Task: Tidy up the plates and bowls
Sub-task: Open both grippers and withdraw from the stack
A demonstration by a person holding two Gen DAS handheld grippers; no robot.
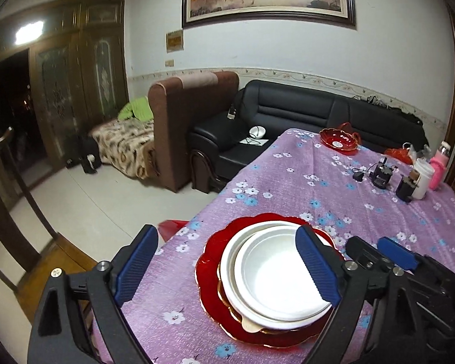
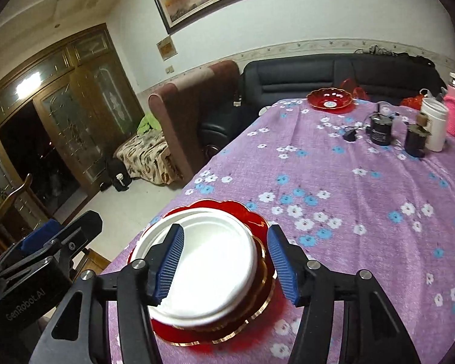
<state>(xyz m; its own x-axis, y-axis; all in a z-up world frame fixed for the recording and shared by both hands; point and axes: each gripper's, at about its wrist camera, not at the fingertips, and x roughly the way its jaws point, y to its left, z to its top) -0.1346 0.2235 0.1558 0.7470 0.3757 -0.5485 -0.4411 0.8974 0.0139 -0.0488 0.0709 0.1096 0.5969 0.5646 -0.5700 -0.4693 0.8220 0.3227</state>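
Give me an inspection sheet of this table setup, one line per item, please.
Surface: purple floral tablecloth on the table.
Job's things: white bowl nested in a white dish, stacked on a red plate near the table's edge; red bowl at the far end.
Clutter: white cup, pink bottle, two black devices.
Grippers: left gripper open; right gripper open, nothing held.
Cables: black plug and cord.
Surroundings: black sofa, brown sofa, framed painting.
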